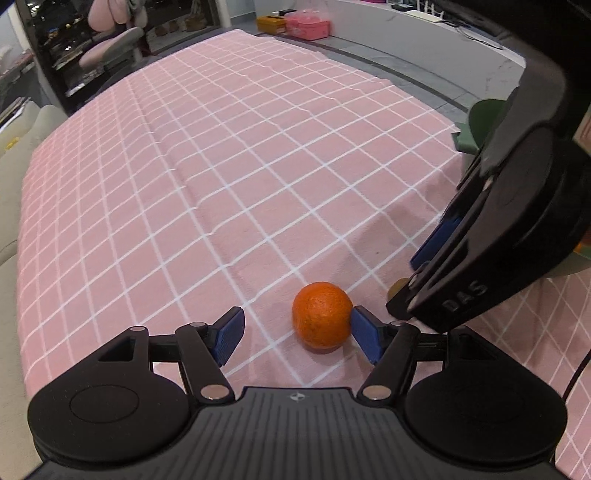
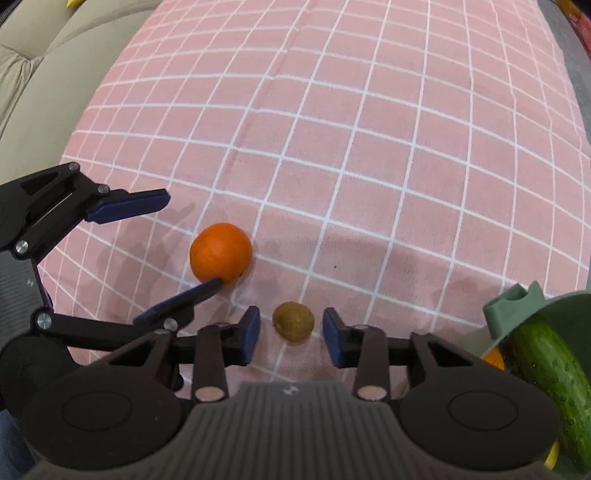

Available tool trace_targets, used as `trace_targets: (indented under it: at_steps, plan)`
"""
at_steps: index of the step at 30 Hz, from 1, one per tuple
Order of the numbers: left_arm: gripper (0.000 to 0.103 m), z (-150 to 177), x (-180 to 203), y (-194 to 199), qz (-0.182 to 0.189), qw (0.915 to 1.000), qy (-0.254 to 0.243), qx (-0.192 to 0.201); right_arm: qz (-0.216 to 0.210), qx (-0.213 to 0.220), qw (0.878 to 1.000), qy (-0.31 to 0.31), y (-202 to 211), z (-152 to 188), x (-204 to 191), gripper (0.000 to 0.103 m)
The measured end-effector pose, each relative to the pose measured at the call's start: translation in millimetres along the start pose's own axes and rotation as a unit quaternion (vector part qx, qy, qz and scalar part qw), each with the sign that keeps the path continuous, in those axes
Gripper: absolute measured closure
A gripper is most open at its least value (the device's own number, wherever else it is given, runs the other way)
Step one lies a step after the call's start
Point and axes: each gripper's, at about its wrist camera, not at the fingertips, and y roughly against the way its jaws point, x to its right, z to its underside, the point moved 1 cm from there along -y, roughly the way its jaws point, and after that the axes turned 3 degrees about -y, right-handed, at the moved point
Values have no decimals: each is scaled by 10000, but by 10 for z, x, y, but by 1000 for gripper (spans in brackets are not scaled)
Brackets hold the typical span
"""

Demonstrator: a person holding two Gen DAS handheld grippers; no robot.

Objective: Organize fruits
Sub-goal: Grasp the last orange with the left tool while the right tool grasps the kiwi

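Note:
An orange (image 1: 321, 319) lies on the pink checked tablecloth (image 1: 221, 166) between the blue pads of my left gripper (image 1: 297, 332). The right pad touches its side and the left pad stands well clear, so the gripper is open. The right wrist view shows the same orange (image 2: 221, 253) with the left gripper's fingers (image 2: 129, 205) on either side. A small brown-green kiwi (image 2: 293, 321) sits between the pads of my right gripper (image 2: 291, 336), with a narrow gap on each side. In the left wrist view only an edge of the kiwi (image 1: 397, 290) shows behind the right gripper's body.
A green bowl (image 2: 513, 310) stands at the right, close to my right gripper. It holds a cucumber (image 2: 554, 369) and another orange fruit (image 2: 495, 360). A beige sofa (image 2: 37, 74) runs along the table's left side. Pink and yellow boxes (image 1: 306, 24) sit on the floor beyond.

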Motion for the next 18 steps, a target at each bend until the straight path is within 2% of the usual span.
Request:
trace_targets:
  at_steps: [2,6,8,11,18]
  plan:
    - [25,-16,41,-36,55,9999,-87,-22,10,-89,10000,13,-53,0,0,79]
    - [30,-28,126,-94,115,9996,-266,-21,-24,-96,9999,18,-73,-12,32,82]
    - [43,-22,142,-103,247,9994,-228,-25,-23,-89,10000,29,-72,-6,49,82]
    - [55,-28,167,-106,402,9989,-249,-28,-22,-92,10000,31,-68,-3,57,82]
    - [56,-7,192,-59,421,9986,-306,-63,-3,-18,10000,19,16,4,67,82]
